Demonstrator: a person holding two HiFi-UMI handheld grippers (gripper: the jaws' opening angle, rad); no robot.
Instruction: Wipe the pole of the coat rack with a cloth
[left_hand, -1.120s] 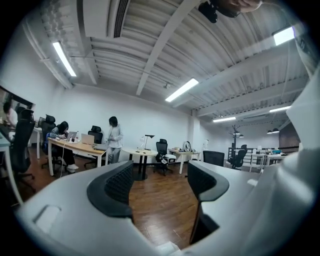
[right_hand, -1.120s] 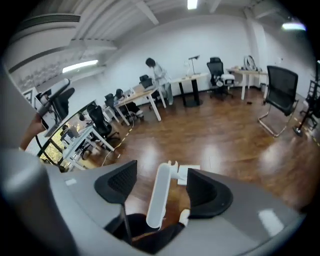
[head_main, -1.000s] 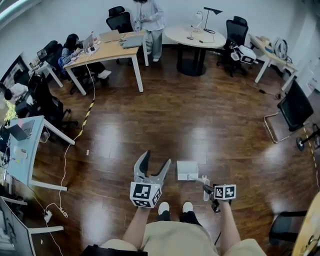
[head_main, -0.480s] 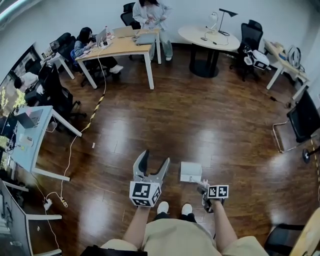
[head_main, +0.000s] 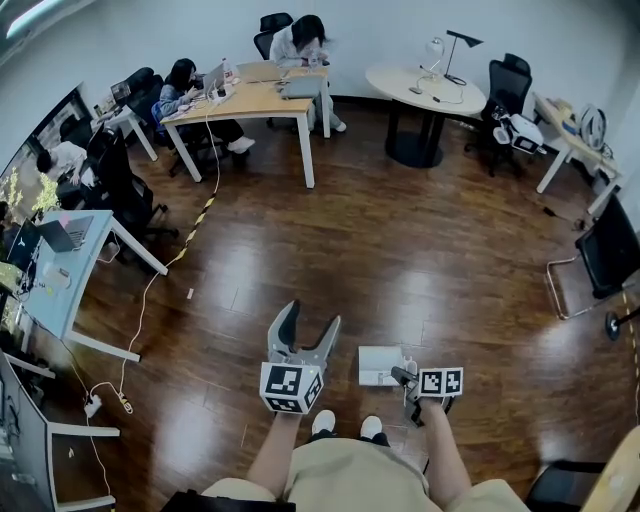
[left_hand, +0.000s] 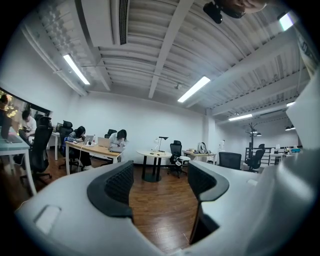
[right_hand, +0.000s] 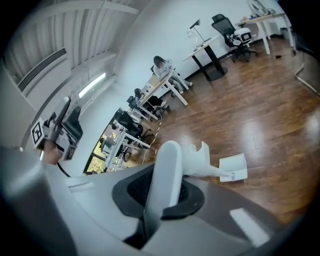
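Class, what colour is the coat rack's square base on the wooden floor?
White; the square base shows best in the right gripper view.

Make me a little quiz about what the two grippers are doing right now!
1. True or false: the left gripper is open with nothing in it.
2. What is the right gripper clamped on? A) a cloth B) the white pole C) a cup
3. Fill in the gap: the pole's square base stands on the wooden ____.

Key: 1 true; 2 B; 3 floor.
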